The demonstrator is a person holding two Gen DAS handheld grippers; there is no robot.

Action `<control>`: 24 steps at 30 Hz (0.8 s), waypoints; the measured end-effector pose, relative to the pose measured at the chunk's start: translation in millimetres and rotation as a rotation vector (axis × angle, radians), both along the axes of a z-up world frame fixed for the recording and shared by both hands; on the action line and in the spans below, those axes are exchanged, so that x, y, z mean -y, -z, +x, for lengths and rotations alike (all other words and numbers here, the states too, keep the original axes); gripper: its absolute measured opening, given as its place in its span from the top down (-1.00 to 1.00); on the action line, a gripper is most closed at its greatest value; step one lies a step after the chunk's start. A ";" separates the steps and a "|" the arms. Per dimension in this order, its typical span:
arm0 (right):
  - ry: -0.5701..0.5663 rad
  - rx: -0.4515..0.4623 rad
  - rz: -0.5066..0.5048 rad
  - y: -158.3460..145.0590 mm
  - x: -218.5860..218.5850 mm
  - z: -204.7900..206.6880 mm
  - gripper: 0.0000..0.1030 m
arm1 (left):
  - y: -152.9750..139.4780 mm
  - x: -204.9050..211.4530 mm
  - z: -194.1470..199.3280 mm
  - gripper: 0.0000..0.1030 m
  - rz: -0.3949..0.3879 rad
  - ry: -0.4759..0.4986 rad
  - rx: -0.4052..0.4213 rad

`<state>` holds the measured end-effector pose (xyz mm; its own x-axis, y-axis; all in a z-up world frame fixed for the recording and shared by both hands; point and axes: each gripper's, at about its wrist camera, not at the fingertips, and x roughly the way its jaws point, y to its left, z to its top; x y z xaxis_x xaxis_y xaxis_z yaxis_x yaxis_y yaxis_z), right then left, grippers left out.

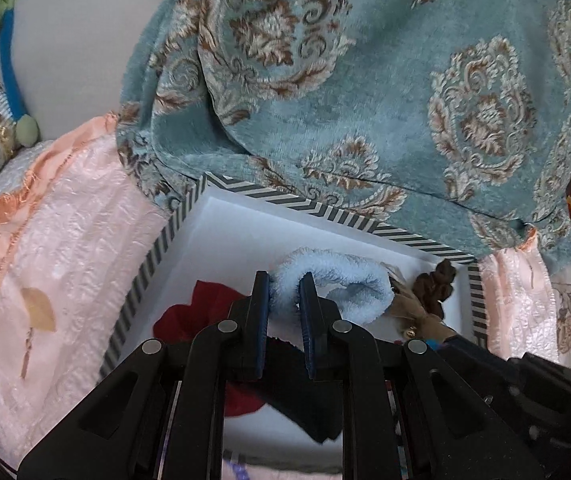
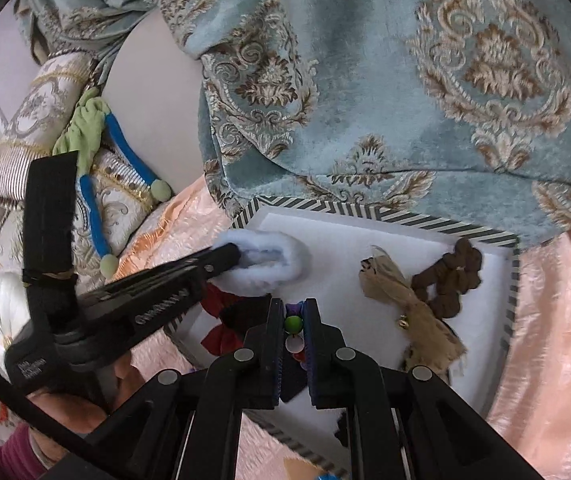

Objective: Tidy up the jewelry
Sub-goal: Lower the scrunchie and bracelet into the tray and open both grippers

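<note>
Two tools are busy over the white box with the striped rim (image 2: 381, 213). Your left tool (image 1: 284, 284) pinches the fluffy light-blue scrunchie (image 1: 341, 282); it is soft and light, so grip its thick roll. Your right tool (image 2: 294, 322) squeezes a slippery string of colourful beads (image 2: 293, 323).

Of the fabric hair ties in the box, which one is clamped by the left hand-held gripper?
The fluffy light-blue scrunchie, pinched by the left hand-held gripper. The brown scrunchie and red one lie free.
</note>
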<state>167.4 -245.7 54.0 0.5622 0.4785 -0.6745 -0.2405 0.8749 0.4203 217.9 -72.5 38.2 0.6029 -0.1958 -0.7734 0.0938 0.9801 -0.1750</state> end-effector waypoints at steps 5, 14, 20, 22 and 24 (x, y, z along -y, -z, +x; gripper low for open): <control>0.034 -0.049 -0.036 24.8 -0.6 16.2 0.83 | 23.1 2.3 18.6 0.74 -0.013 -0.012 -0.055; 0.091 -0.126 -0.171 64.0 8.5 25.1 0.83 | 42.7 -2.0 28.4 0.61 -0.022 -0.048 -0.093; 0.085 -0.128 -0.206 68.8 3.7 18.3 0.56 | 36.5 -5.0 20.9 -0.01 -0.031 -0.045 -0.067; 0.081 -0.114 -0.206 66.5 3.5 11.8 0.56 | 33.7 -5.8 17.0 -0.03 -0.025 -0.044 -0.067; 0.084 -0.104 -0.221 64.1 3.7 6.7 0.56 | 30.0 -7.5 11.8 -0.03 -0.019 -0.044 -0.062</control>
